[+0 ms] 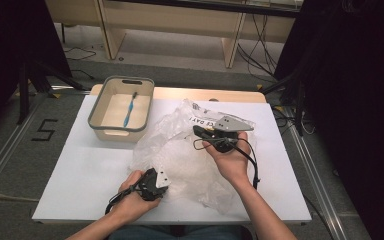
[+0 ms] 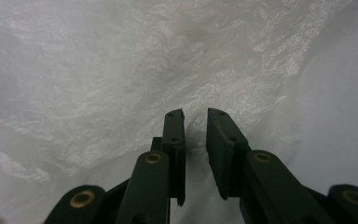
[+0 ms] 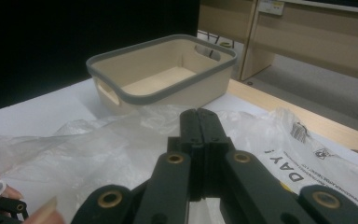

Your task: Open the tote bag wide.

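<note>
A crumpled clear plastic bag (image 1: pixel 180 150) with black print lies across the middle of the white table (image 1: pixel 90 170). My left gripper (image 1: pixel 166 186) rests at the bag's near edge. In the left gripper view its jaws (image 2: pixel 196 114) stand a little apart, open, with the bag's film (image 2: pixel 121 70) just ahead of them. My right gripper (image 1: pixel 197 131) is held above the bag's far right part. Its jaws (image 3: pixel 198 112) are shut together, and I see no film pinched between them. The bag (image 3: pixel 98 144) spreads out below it.
A beige bin with a grey rim (image 1: pixel 97 107) stands at the table's back left and holds a blue toothbrush (image 1: pixel 128 111); the bin (image 3: pixel 177 91) lies ahead of the right gripper. Wooden furniture (image 1: pixel 180 20) and floor cables are behind the table. A tape "5" (image 1: pixel 45 130) marks the floor.
</note>
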The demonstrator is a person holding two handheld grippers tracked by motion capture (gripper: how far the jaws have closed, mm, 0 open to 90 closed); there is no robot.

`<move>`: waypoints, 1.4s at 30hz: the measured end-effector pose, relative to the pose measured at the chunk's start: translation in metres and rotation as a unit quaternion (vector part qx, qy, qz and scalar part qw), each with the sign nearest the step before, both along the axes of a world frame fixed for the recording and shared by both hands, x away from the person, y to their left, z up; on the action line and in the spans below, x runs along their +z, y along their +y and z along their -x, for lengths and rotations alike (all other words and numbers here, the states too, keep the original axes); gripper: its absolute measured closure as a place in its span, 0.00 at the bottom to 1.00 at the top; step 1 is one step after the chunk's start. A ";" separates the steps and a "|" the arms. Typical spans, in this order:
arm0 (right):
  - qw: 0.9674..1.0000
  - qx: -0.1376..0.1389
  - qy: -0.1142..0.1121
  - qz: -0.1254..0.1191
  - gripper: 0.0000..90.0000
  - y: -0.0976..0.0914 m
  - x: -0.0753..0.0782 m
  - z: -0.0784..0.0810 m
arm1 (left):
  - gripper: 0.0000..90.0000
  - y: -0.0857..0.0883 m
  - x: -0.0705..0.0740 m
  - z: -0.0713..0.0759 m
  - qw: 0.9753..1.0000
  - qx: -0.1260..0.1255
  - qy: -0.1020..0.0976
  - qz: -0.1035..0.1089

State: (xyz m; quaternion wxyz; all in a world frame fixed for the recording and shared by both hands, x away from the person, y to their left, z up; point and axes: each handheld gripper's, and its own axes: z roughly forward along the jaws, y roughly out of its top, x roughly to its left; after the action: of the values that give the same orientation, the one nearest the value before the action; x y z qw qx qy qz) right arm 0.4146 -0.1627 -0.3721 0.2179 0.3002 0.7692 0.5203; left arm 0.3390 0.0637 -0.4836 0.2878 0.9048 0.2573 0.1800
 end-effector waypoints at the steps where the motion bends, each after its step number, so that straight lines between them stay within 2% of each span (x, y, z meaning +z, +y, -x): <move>1: 1.000 0.001 0.000 -0.001 1.00 0.001 0.001 0.000 | 0.85 0.000 0.000 0.000 1.000 0.001 -0.001 0.000; 13: 1.000 0.005 -0.007 -0.002 1.00 0.005 0.003 0.001 | 0.84 0.002 0.003 0.001 1.000 -0.004 -0.004 -0.004; 20: 1.000 0.006 -0.004 -0.002 1.00 0.006 0.001 0.001 | 0.79 0.007 0.017 0.006 0.999 -0.003 -0.030 0.036; 25: 1.000 0.005 -0.003 -0.001 1.00 0.006 0.001 0.000 | 0.74 0.010 0.030 0.012 0.998 -0.002 -0.033 0.061; 26: 1.000 0.005 -0.003 -0.002 1.00 0.006 0.001 0.000 | 0.69 0.011 0.033 0.013 0.997 -0.003 -0.035 0.066; 27: 1.000 0.005 -0.003 -0.002 1.00 0.006 0.001 0.000 | 0.69 0.011 0.037 0.014 0.997 -0.004 -0.037 0.068; 28: 1.000 0.005 -0.003 -0.002 1.00 0.006 0.001 0.000 | 0.64 0.011 0.040 0.016 0.997 -0.003 -0.039 0.073; 29: 1.000 0.005 -0.003 -0.002 1.00 0.006 0.001 0.000 | 0.64 0.012 0.043 0.017 0.996 -0.002 -0.041 0.077; 31: 1.000 0.004 -0.003 -0.002 1.00 0.005 0.001 0.000 | 0.56 0.012 0.050 0.020 0.995 0.000 -0.036 0.090; 33: 1.000 0.004 -0.002 -0.002 1.00 0.005 0.001 0.000 | 0.54 0.014 0.055 0.022 0.994 0.002 -0.038 0.103; 38: 1.000 0.004 -0.001 0.000 1.00 0.005 0.000 0.000 | 0.46 0.021 0.065 0.024 0.992 0.008 -0.050 0.112; 40: 1.000 0.004 -0.001 0.000 1.00 0.006 -0.001 0.000 | 0.46 0.023 0.068 0.024 0.992 0.013 -0.050 0.117; 42: 1.000 0.006 0.000 0.001 1.00 0.006 -0.001 0.000 | 0.46 0.026 0.069 0.022 0.992 0.010 -0.042 0.115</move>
State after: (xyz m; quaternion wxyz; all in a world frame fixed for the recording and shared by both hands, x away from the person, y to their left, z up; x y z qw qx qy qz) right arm 0.4147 -0.1565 -0.3730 0.2154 0.2953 0.7713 0.5210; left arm 0.3166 0.0894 -0.4143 0.3989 0.8545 0.2732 0.1897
